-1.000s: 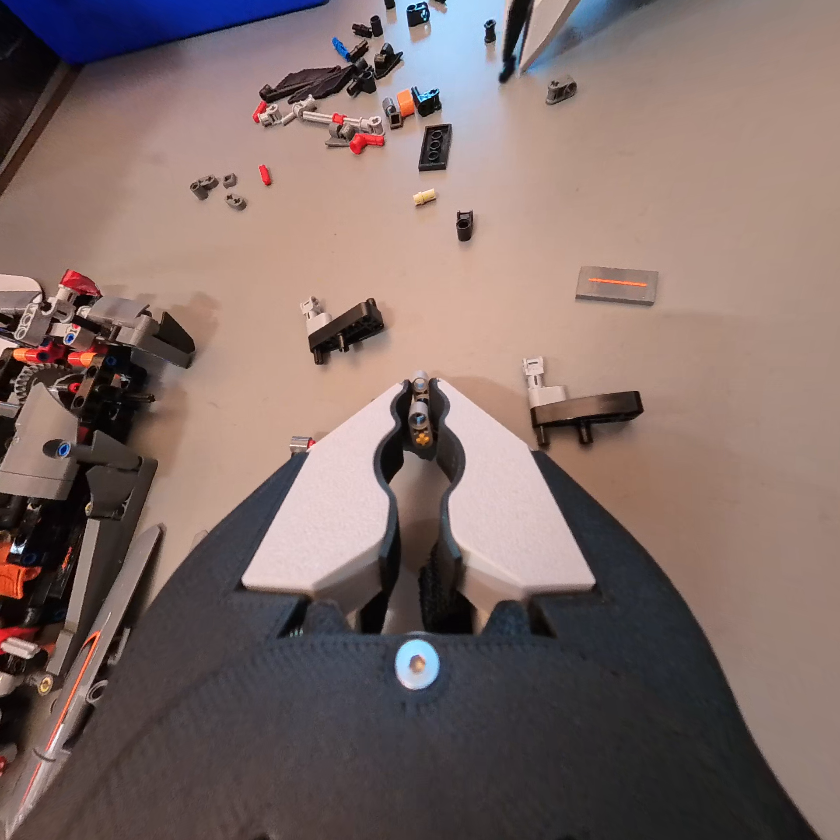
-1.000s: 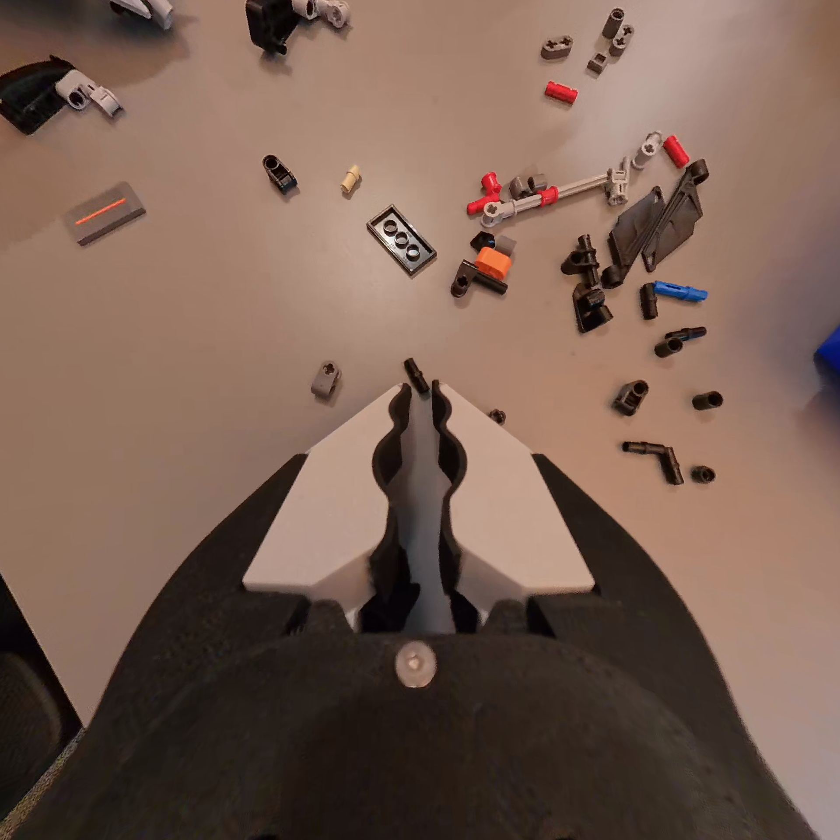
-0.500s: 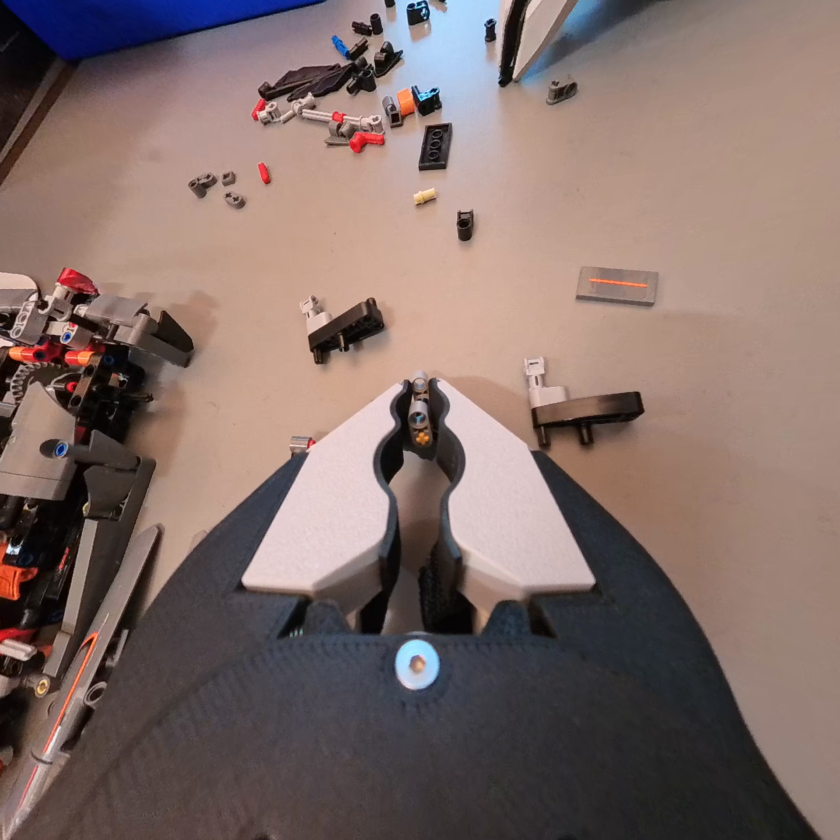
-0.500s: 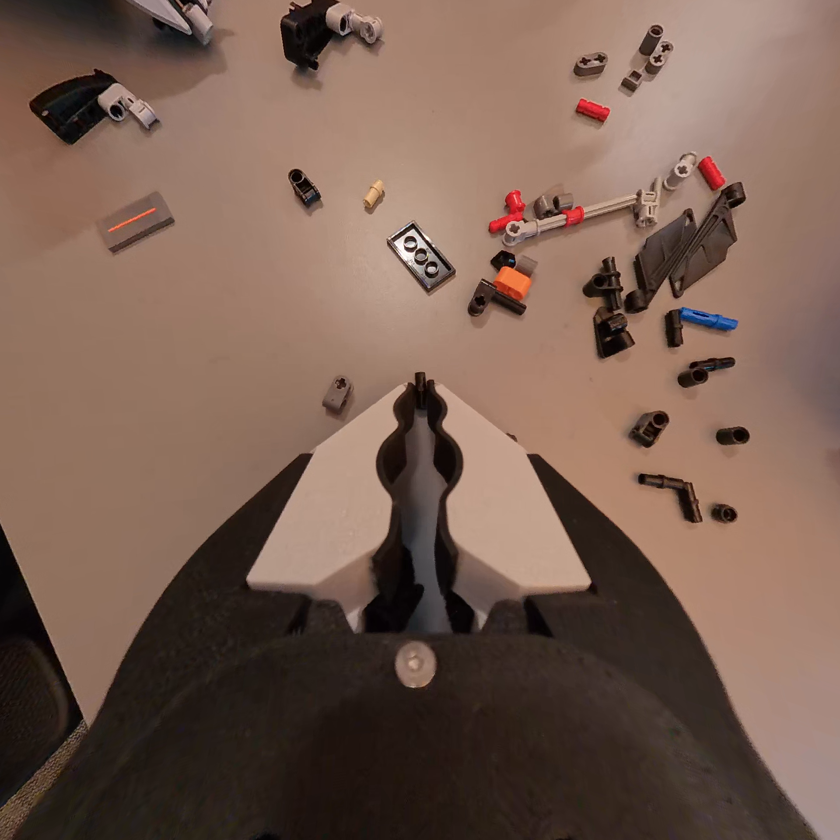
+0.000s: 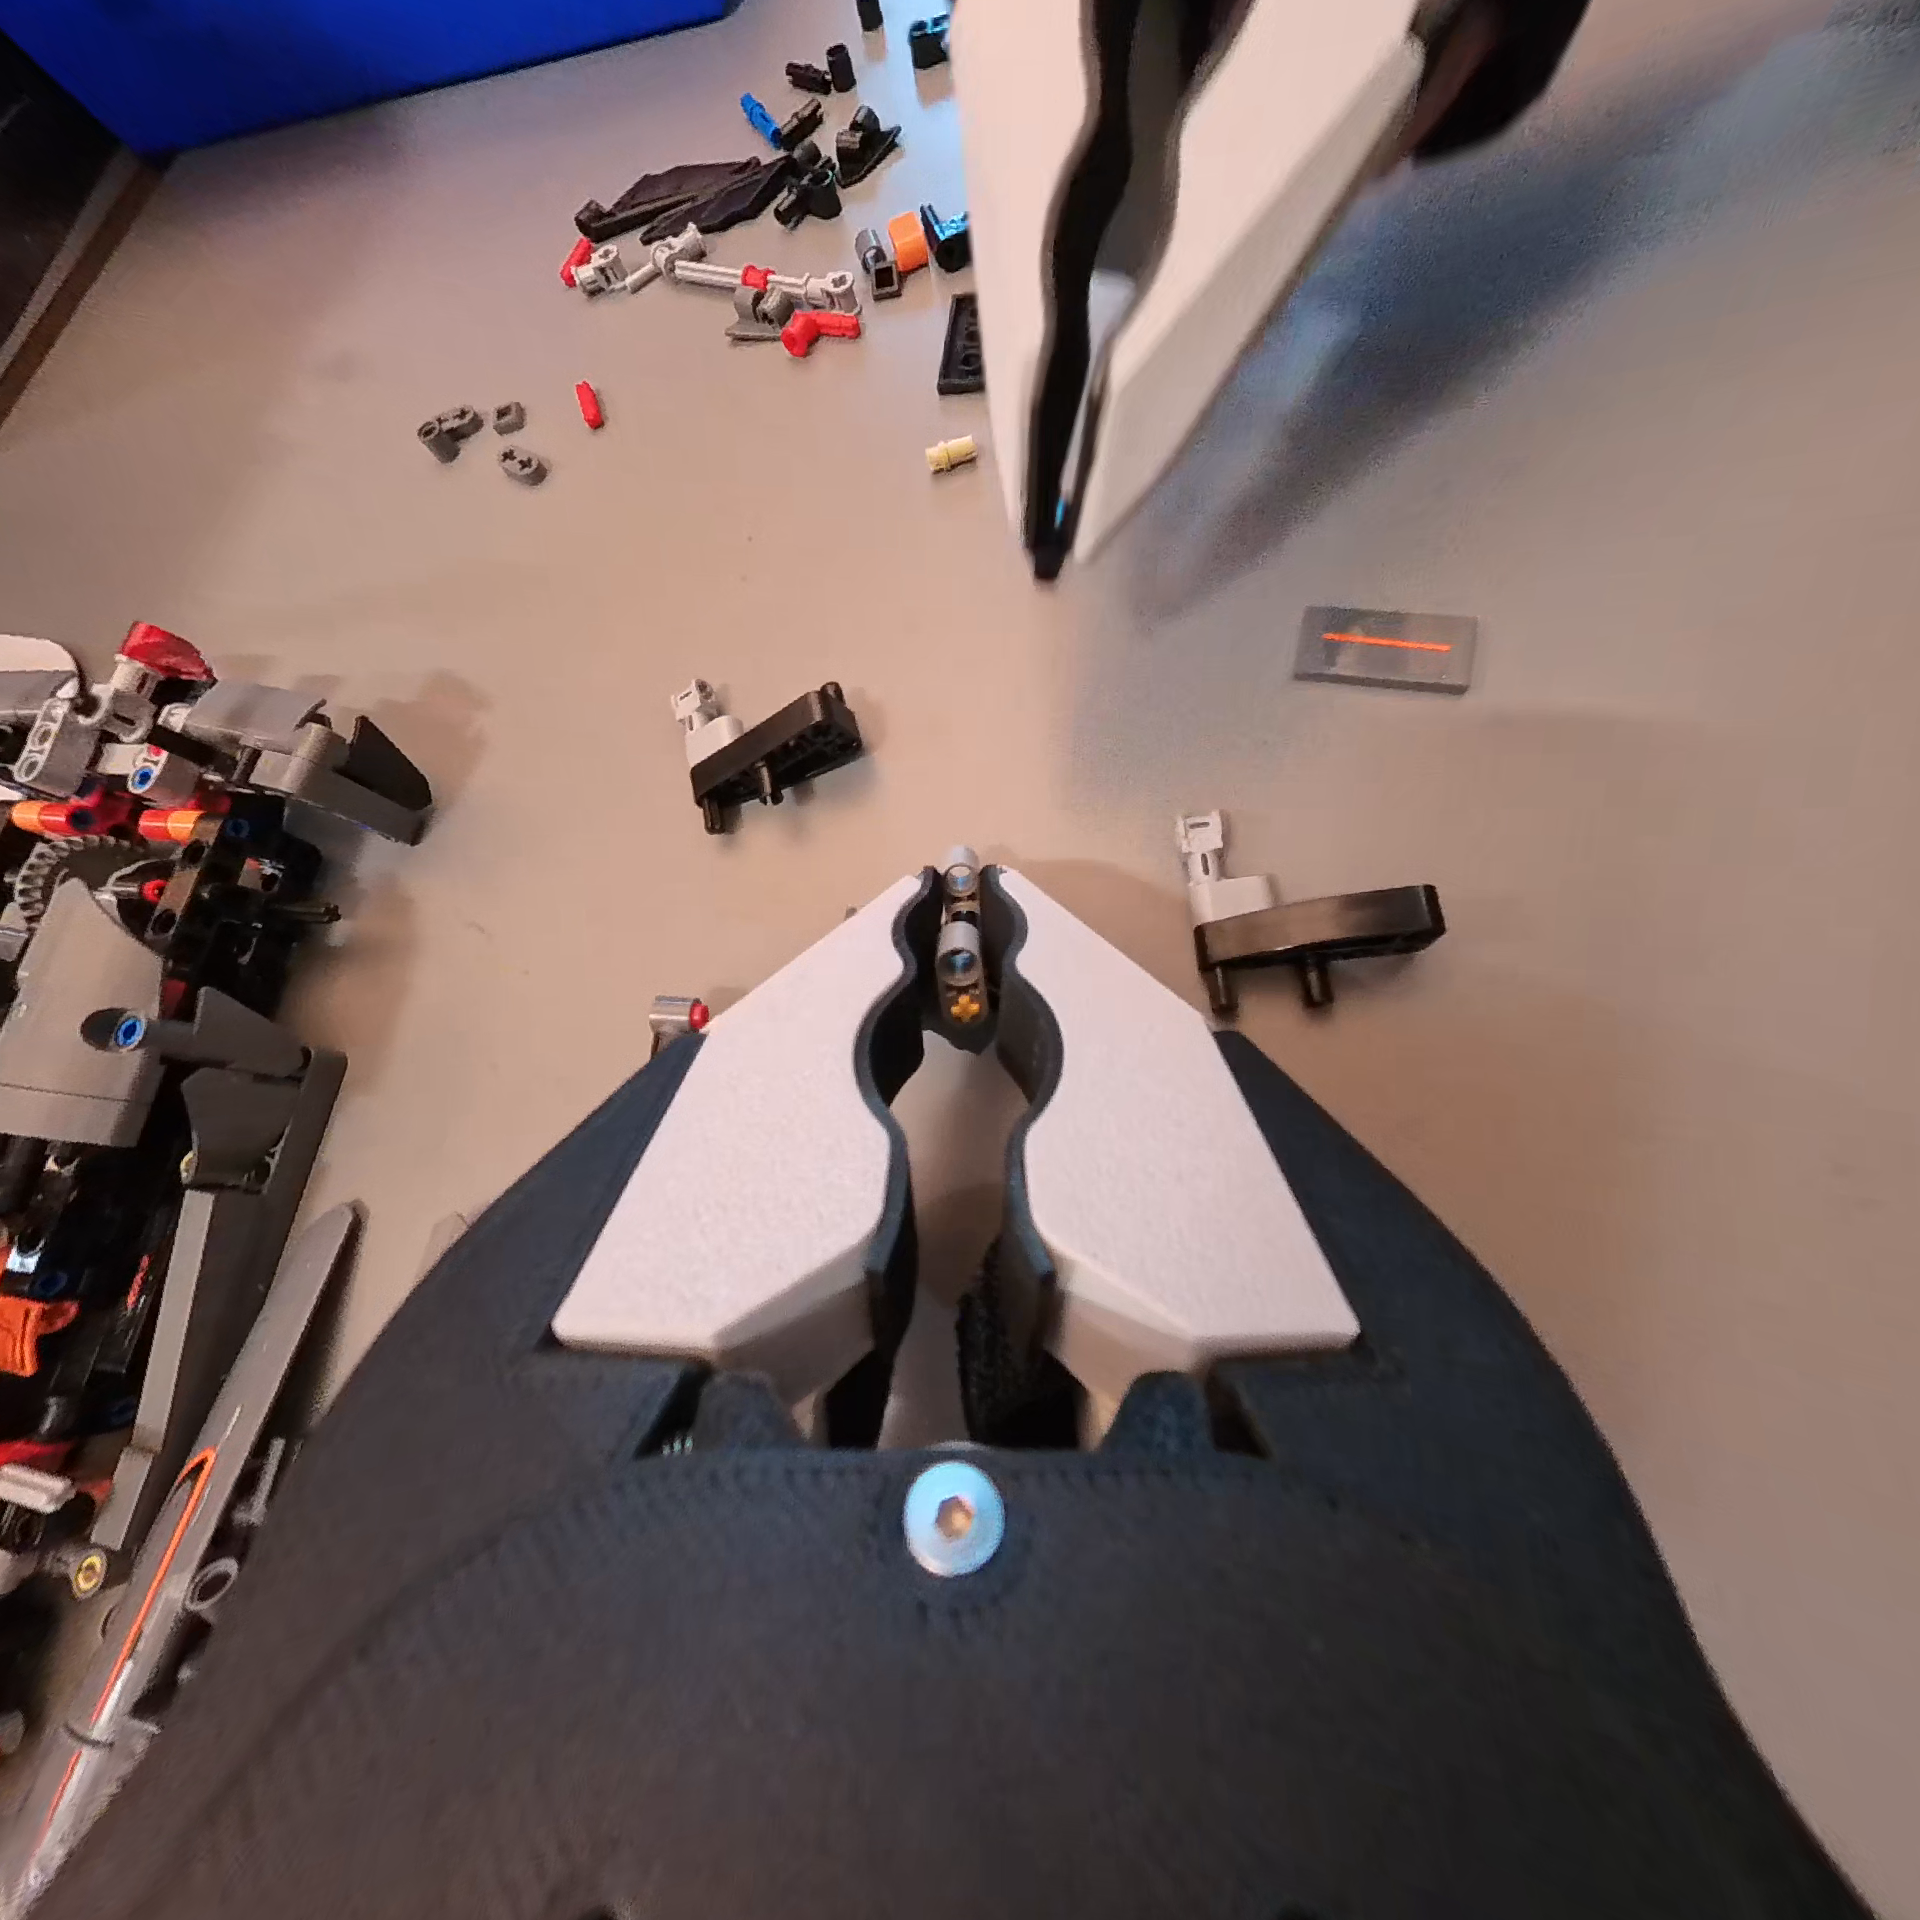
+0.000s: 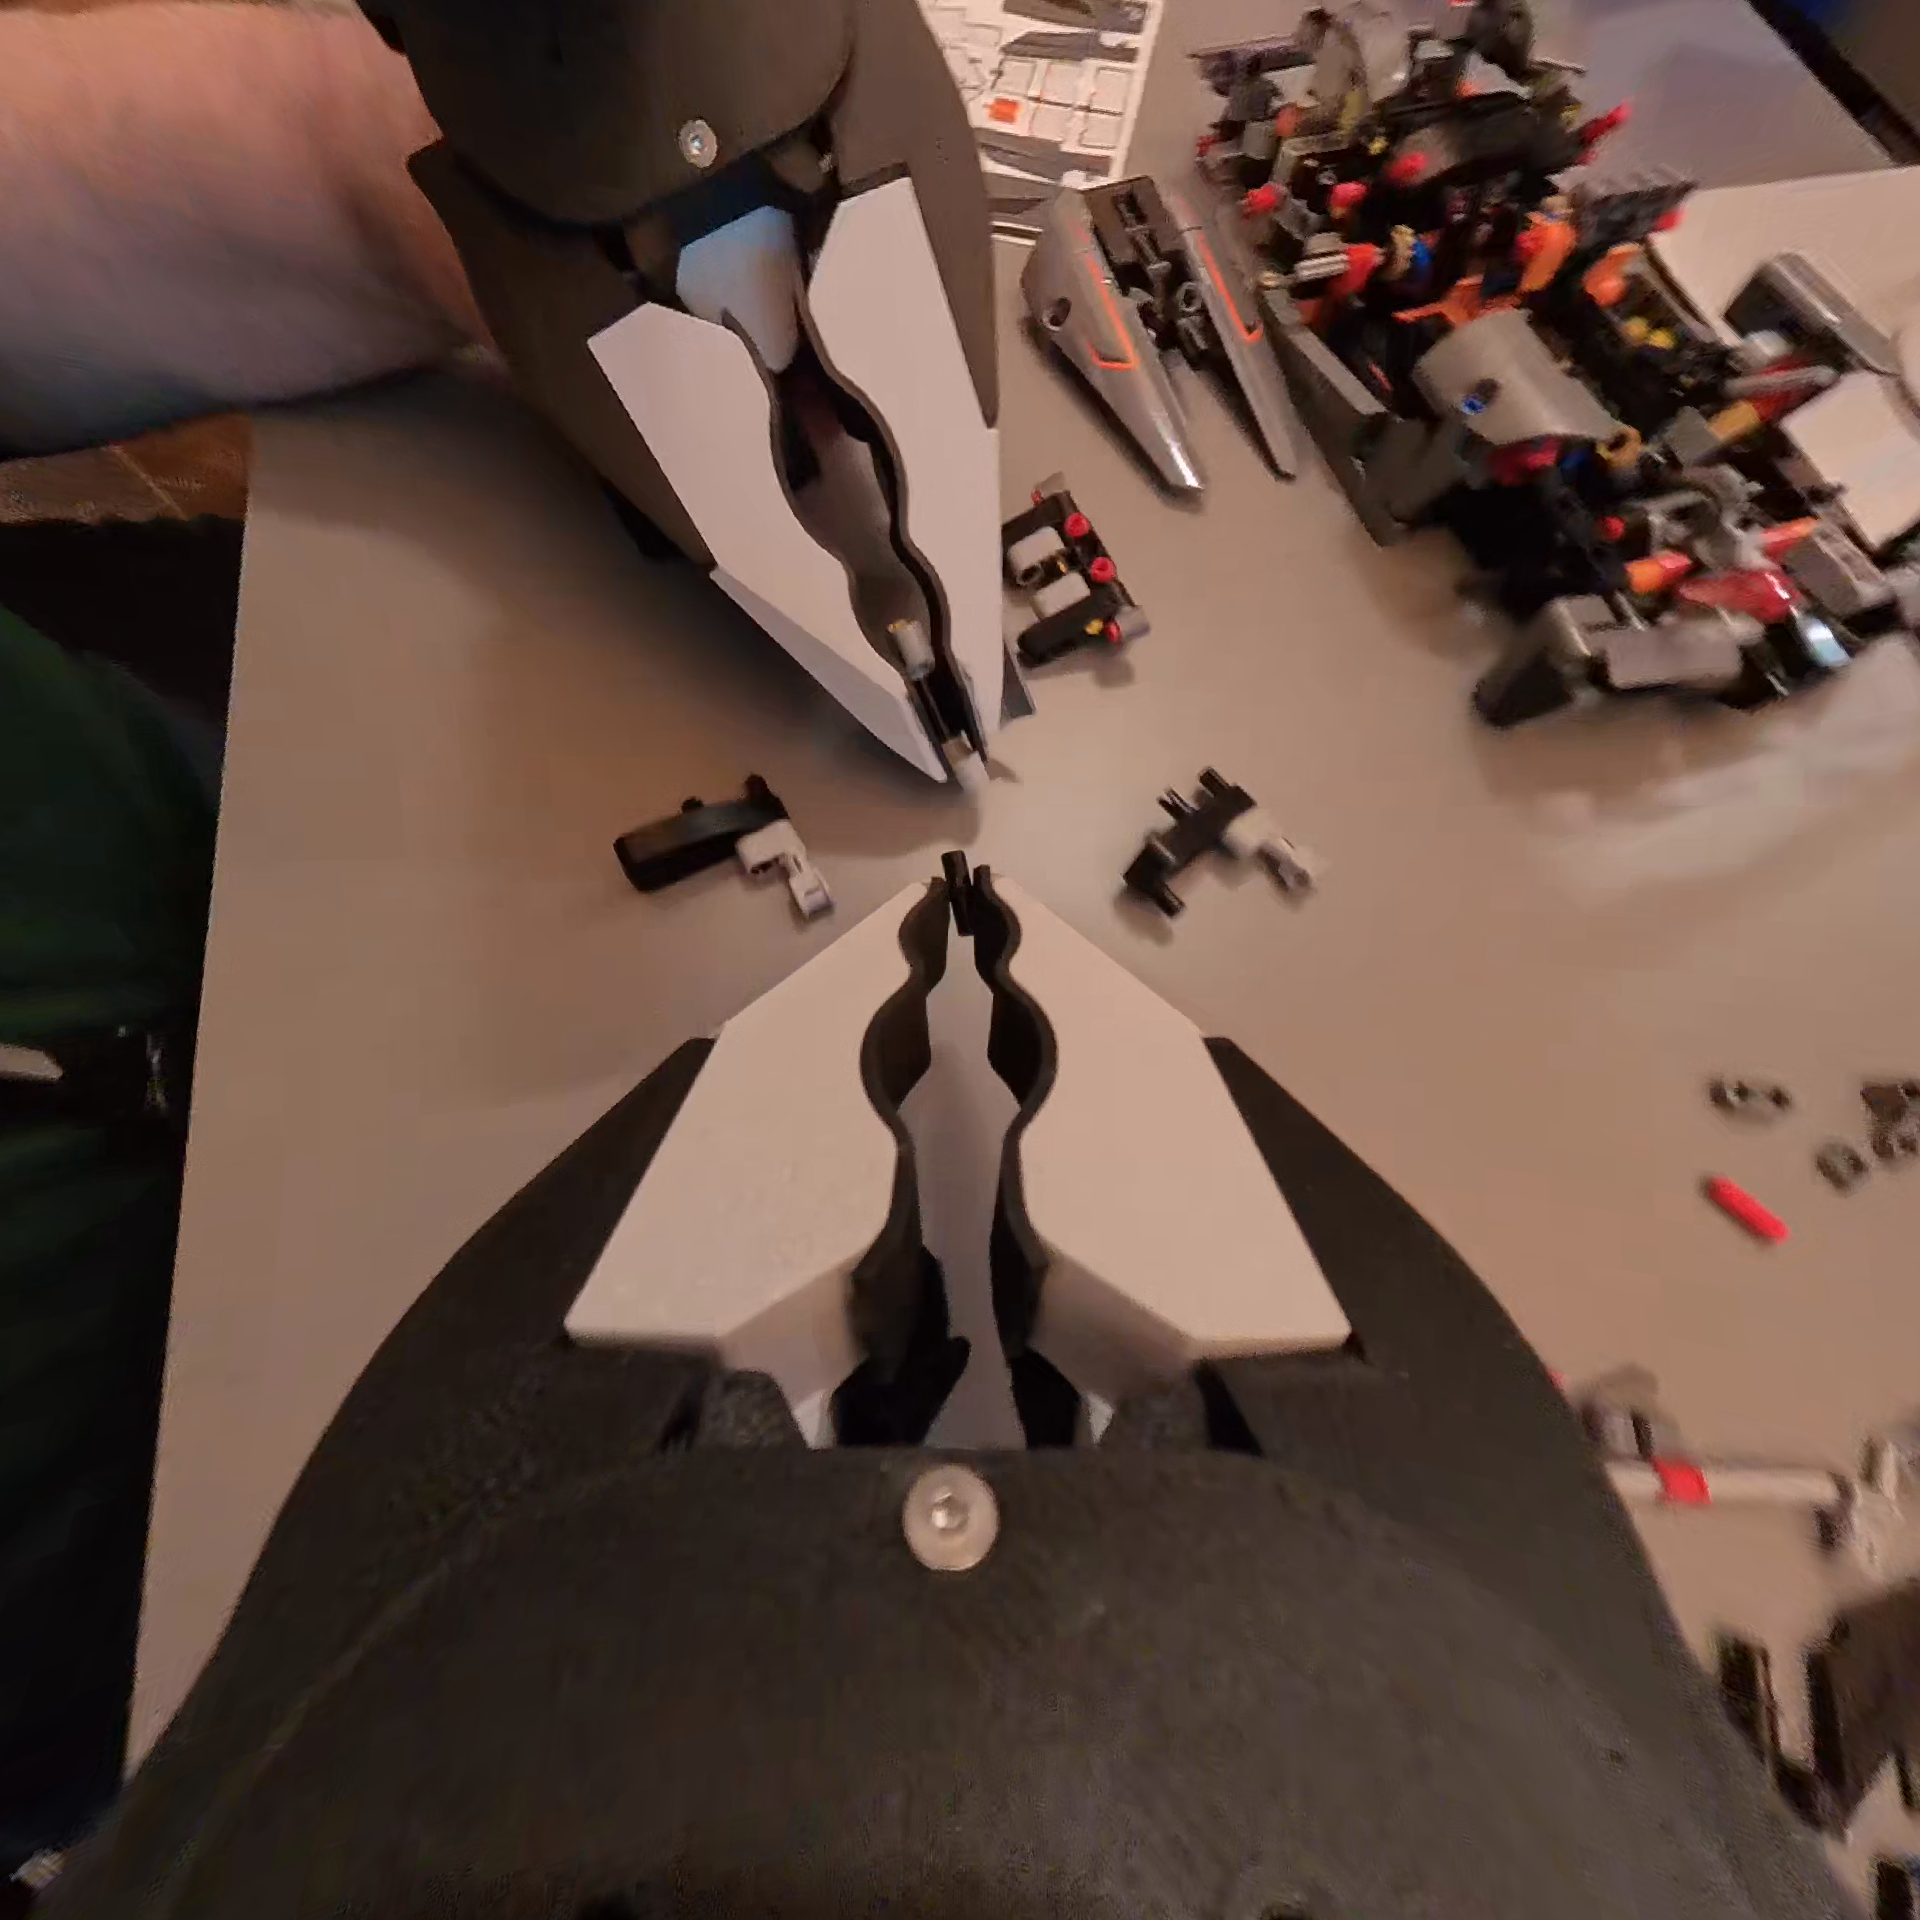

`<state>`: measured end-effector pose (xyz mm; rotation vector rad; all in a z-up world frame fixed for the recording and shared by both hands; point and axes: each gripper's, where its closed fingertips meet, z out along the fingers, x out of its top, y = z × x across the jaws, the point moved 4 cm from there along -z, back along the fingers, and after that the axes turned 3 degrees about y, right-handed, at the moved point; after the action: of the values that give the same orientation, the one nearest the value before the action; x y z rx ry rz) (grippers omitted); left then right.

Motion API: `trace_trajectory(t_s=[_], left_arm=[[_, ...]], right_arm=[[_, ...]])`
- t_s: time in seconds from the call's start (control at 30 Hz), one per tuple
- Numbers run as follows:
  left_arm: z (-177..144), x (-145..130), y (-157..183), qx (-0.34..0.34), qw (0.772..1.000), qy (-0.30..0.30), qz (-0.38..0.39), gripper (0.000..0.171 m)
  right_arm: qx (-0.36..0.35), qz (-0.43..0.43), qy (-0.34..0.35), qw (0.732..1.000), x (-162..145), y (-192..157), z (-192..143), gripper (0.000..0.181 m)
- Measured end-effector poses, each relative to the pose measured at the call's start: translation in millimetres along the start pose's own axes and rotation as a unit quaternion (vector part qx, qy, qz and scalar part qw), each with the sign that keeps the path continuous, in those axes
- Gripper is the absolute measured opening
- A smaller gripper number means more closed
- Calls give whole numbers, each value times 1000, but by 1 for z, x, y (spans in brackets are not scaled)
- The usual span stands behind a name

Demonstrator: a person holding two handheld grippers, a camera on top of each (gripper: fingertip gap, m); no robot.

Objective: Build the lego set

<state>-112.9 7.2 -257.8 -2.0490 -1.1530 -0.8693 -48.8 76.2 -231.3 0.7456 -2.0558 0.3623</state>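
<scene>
The left gripper (image 5: pixel 961 894) is clamped on a small grey and black connector piece (image 5: pixel 962 940) with a yellow cross at its near end, held just above a smooth grey-beige table (image 5: pixel 1558 1143). The right gripper (image 6: pixel 961 894) pinches a short black pin (image 6: pixel 958 891) at its very tips, and in its view the two grippers point toward each other, tips near but apart. Between them on the table lie two small black-and-white sub-assemblies (image 6: pixel 717 844) (image 6: pixel 1210 844), one to each side. The half-built car model (image 6: pixel 1558 416), dark grey with red and orange details, sits at the far right of the right wrist view and along the left edge of the left wrist view (image 5: pixel 156 987). Beside it rest a long grey panel with an orange stripe (image 6: pixel 1132 343) and a printed instruction sheet (image 6: pixel 1049 83). Loose parts (image 5: pixel 727 239) are scattered farther off: red pins, black connectors, a grey axle. A flat grey tile with an orange line (image 5: pixel 1387 646) lies alone. A blue object (image 5: pixel 364 52) borders the table's far edge, with dark floor (image 5: pixel 42 187) past the table's corner. A bare forearm (image 6: pixel 208 208) reaches in behind the left gripper.
</scene>
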Motion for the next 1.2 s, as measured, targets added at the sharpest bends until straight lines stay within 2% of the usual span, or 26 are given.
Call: trace_trajectory(t_s=[0.1, 0.33, 0.67, 0.8, 1.0, 1.1, 1.2], left_arm=[[-1, -1, 0, -5, 1000, 1, -5, 5], [-1, -4, -4, 7, 1000, -7, -8, 6], [-19, -9, -2, 27, 1000, -10, -8, 6], [-30, -7, -1, 36, 999, 17, -22, 10], [-31, -2, -3, 61, 998, 15, 8, 12], [-30, -7, -5, 50, 998, -20, 39, 12], [-42, -2, -6, 39, 998, -5, 51, 9]], right_arm=[[14, -1, -4, 1000, 5, 2, 16, 2], [28, -6, -24, 999, 3, 6, 31, 2], [35, -3, -12, 999, 1, 5, 29, 2], [44, -2, -2, 999, 4, 2, 30, 2], [55, -1, 0, 999, 8, -1, 32, 2], [54, 0, -1, 999, 6, -2, 32, 2], [53, 1, 1, 999, 6, -2, 31, 2]])
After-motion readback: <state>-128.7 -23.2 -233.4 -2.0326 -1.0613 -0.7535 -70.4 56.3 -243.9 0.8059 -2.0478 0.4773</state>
